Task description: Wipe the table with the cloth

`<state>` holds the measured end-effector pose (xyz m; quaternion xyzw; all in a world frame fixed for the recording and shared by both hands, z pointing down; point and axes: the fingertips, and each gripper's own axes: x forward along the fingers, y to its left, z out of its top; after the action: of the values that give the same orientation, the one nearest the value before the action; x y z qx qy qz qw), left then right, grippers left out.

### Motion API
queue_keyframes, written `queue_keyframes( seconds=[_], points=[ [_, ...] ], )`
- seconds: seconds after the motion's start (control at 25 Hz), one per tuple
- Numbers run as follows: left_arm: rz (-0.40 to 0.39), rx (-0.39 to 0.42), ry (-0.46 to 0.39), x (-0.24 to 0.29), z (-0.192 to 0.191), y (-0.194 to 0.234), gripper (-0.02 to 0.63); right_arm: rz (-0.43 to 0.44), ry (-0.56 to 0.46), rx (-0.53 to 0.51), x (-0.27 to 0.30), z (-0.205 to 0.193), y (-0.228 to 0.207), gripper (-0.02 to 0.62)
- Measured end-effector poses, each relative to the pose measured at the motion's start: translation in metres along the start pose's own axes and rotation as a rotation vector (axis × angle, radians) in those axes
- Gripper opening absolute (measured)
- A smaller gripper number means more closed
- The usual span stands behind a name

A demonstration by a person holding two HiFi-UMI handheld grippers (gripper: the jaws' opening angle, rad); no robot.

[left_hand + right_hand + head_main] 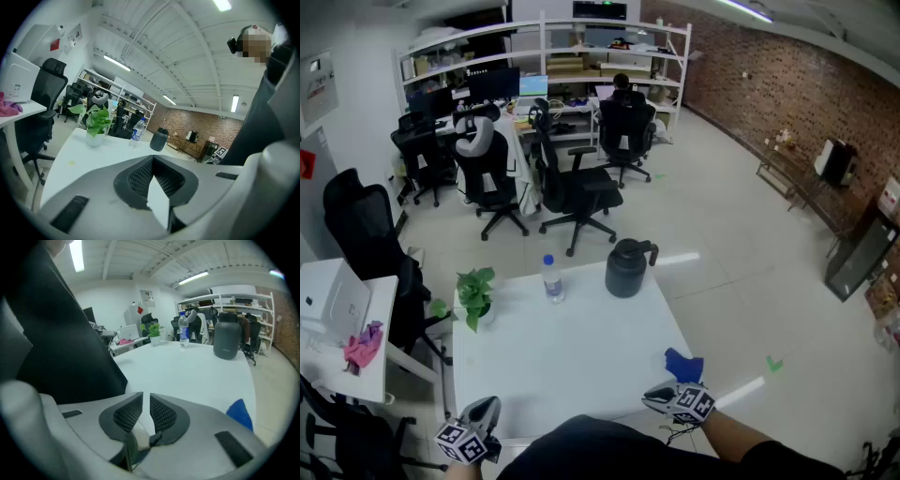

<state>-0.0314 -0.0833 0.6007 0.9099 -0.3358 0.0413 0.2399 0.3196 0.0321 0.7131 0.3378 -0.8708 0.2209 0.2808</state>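
Both empty — left gripper (152,158) pinched closed, right gripper (146,395) ajar beside the cloth (240,412).

On table (581,361): one cloth (683,364), one bottle (552,278), one jug (628,268), one plant (475,297).

This is an open-plan office: black swivel chairs (577,192) stand at desks with monitors (494,84), backed by white shelving (609,33) loaded with boxes. A person (623,94) sits at one desk. A white table (572,366) stands on the pale tiled floor (712,225), and a brick wall (750,84) runs along one side
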Motion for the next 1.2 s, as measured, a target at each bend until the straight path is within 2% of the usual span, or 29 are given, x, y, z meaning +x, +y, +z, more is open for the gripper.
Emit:
queue_keyframes(
  seconds=[0.08, 0.28, 0.32, 0.4, 0.56, 0.68, 0.92, 1.12, 1.2],
  points=[
    [0.017, -0.004, -0.005, -0.002, 0.0, 0.002, -0.002, -0.039, 0.051, -0.054, -0.011, -0.015, -0.022, 0.077],
    [0.043, 0.013, -0.003, -0.002, 0.004, 0.002, -0.002, -0.181, 0.158, -0.121, -0.05, -0.039, -0.089, 0.206],
    [0.046, 0.016, -0.002, -0.002, 0.006, 0.002, -0.002, -0.203, 0.185, -0.136, -0.056, -0.042, -0.101, 0.207],
    [0.051, 0.023, -0.001, 0.001, 0.011, 0.0, -0.002, -0.222, 0.254, -0.176, -0.063, -0.052, -0.118, 0.235],
    [0.05, 0.039, 0.003, 0.006, 0.019, -0.007, -0.002, -0.214, 0.346, -0.27, -0.058, -0.068, -0.142, 0.236],
    [0.057, 0.048, 0.011, 0.008, 0.022, -0.01, -0.002, -0.201, 0.375, -0.285, -0.05, -0.07, -0.152, 0.25],
    [0.067, 0.051, 0.01, 0.012, 0.027, -0.011, -0.002, -0.214, 0.405, -0.245, -0.049, -0.07, -0.166, 0.269],
    [0.065, 0.059, 0.005, 0.014, 0.032, -0.012, -0.002, -0.216, 0.315, -0.233, -0.056, -0.051, -0.169, 0.282],
    [0.07, 0.057, 0.007, 0.015, 0.032, -0.011, -0.002, -0.213, 0.324, -0.24, -0.055, -0.051, -0.172, 0.304]
  ],
)
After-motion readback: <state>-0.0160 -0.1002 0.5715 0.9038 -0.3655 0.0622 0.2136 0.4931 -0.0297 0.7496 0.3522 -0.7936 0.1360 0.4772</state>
